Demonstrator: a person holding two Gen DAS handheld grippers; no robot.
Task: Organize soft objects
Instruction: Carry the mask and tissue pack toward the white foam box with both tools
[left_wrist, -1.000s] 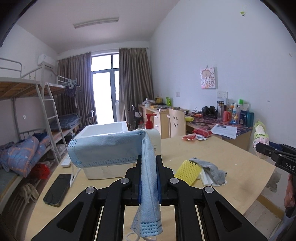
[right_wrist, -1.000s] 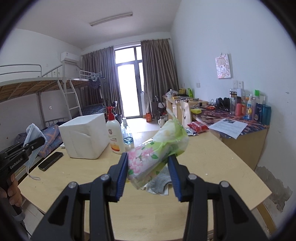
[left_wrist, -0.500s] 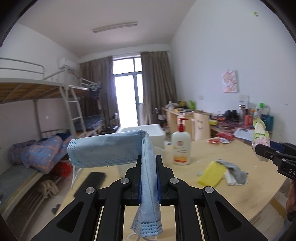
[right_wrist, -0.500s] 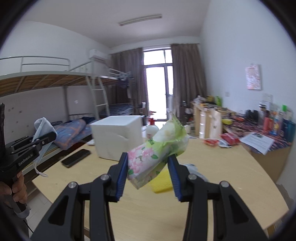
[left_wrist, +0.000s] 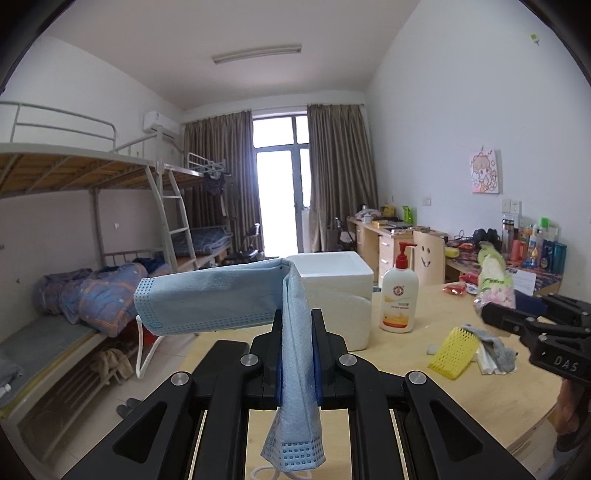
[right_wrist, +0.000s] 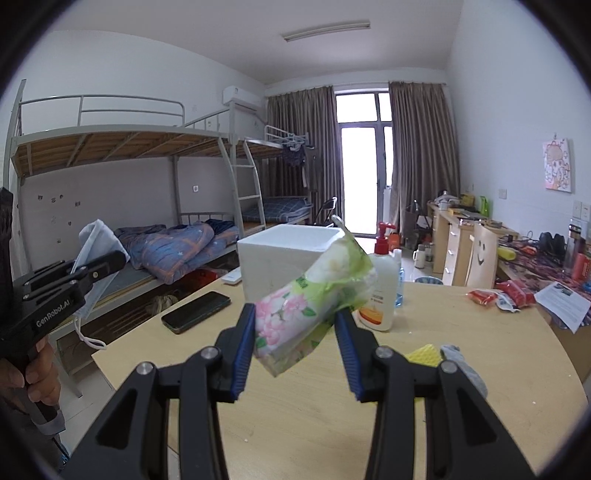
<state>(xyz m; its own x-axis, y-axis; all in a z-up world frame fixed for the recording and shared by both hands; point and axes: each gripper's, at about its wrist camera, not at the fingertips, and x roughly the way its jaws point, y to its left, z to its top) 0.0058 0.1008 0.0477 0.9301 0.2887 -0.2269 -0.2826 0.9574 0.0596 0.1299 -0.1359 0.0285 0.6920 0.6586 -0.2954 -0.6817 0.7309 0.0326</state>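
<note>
From the left wrist view, the left gripper (left_wrist: 297, 350) is pressed together on a blue face mask (left_wrist: 236, 299), which folds over the jaws and hangs down in front, lifted above the near edge of the table (left_wrist: 476, 402). Past it stands the white foam box (left_wrist: 334, 291), open at the top, with a pump bottle (left_wrist: 399, 295) just beside it. A yellow sponge (left_wrist: 453, 352) and a grey sock (left_wrist: 493, 347) lie near the table's right edge. From the right wrist view, the right gripper (right_wrist: 295, 345) pinches a flowery tissue pack (right_wrist: 314, 302), tilted up toward the box. A hand (right_wrist: 35, 373) grips the left tool's handle at the left side. I think both soft things are being carried to the box. Next, each gripper needs to reach over the open top and let go.
</note>
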